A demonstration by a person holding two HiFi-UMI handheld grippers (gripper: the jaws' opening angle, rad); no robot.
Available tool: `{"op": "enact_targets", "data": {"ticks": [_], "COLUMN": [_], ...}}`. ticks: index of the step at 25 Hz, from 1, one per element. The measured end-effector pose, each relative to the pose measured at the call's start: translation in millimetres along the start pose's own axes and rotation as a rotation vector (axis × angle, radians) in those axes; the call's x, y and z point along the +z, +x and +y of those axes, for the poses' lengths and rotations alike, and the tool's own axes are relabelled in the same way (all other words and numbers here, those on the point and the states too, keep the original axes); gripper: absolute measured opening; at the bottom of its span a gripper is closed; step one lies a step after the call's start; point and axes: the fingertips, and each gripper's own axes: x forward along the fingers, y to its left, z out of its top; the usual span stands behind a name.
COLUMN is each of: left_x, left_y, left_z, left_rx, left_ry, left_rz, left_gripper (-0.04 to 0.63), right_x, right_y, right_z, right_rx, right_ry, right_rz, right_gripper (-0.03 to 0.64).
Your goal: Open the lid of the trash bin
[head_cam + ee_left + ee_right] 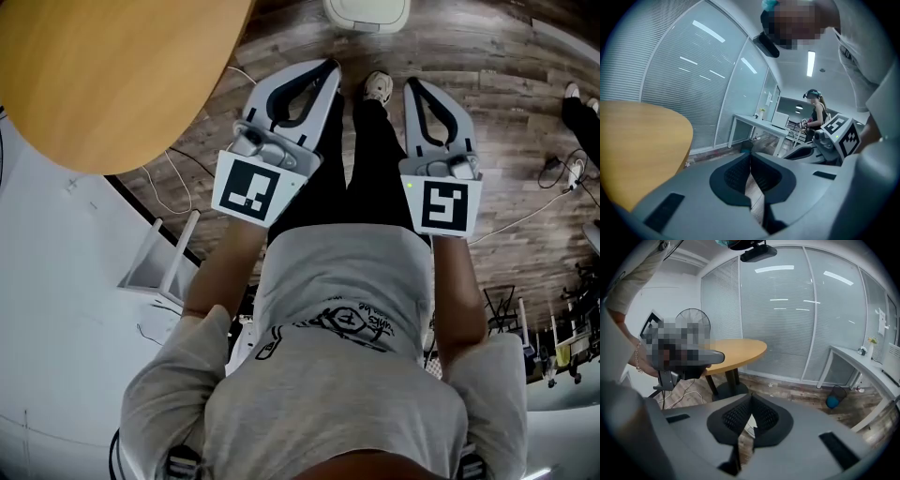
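grey-shirted shoulders fill the foreground as a person stands short of the white trash bin, seen at the top edge of the head view on the wooden floor. well left of the bin is a round wooden desk. nearer it come the left tongs, jaws together on nothing, then one shoe just before the bin, then the right tongs, likewise closed and empty. both tongs hang apart from the bin. its lid appears down, so the opening looks not yet begun: approach, contact and lift are all left. what the bin holds cannot be seen. off to the right, in the right gripper view, a black mesh basket holds something blue.
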Motion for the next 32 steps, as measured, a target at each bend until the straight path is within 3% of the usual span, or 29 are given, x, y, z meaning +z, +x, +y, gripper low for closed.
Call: {"op": "enact_targets", "data": {"ticks": [16, 32], "left_x": [-96, -161], "left_y": [28, 76], "left_z": [11, 36], "left_rx": [-0.011, 0.001], "left_ry": [-0.058, -0.050], "left_rz": [0.055, 0.073], "left_gripper": [0.019, 0.020], "right_x": [-68, -145], "right_y": [57, 133], "right_z": [14, 0], "right_rx": [0.023, -0.007], "right_ry": [-0.024, -0.172], "right_rz": [0.055, 0.107], "right_gripper": [0.027, 0.038]}}
